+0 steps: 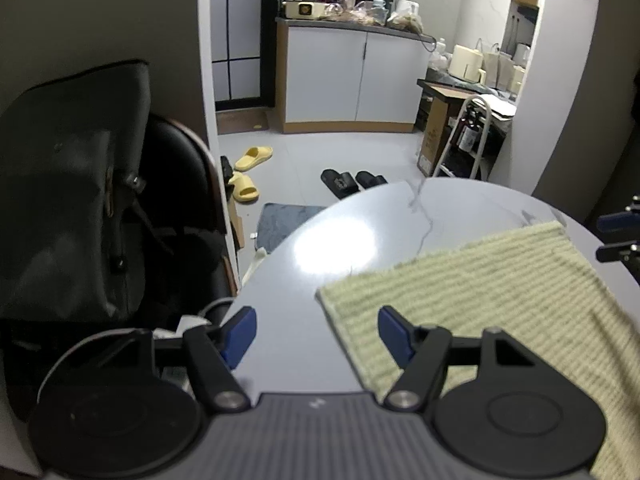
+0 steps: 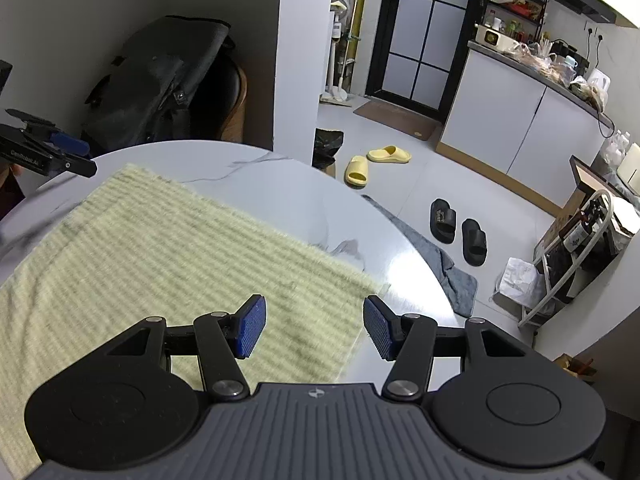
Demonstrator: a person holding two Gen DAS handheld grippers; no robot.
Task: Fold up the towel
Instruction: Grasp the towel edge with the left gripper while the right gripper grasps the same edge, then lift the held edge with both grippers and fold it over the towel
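Left wrist view is showing the pale green ribbed towel lying flat on the round marble-look table, and its near and right-hand parts are running out of frame, so its full outline is not showing. One towel, one table. The left gripper is hovering with its two blue-padded fingers spread wide apart, holding nothing; one finger is sitting over bare tabletop beside the towel's left edge, the other over the towel's near corner. At the frame's right edge, beyond the towel, the right gripper is poking in, mostly cut off.

Right wrist view is giving the same towel from the other side, its near-left part disappearing under the gripper body. The right gripper is also gaping, fingers well apart and empty, straddling the towel's right edge. The left gripper is peeking in at the far left beyond the towel, partly cropped.

Past the table, on the floor: two yellow slippers, two black slippers, one grey mat partly hidden by the table rim. A dark bag is slumping on a chair behind the table. A metal rack beyond the table is holding bottles, their number hard to make out.
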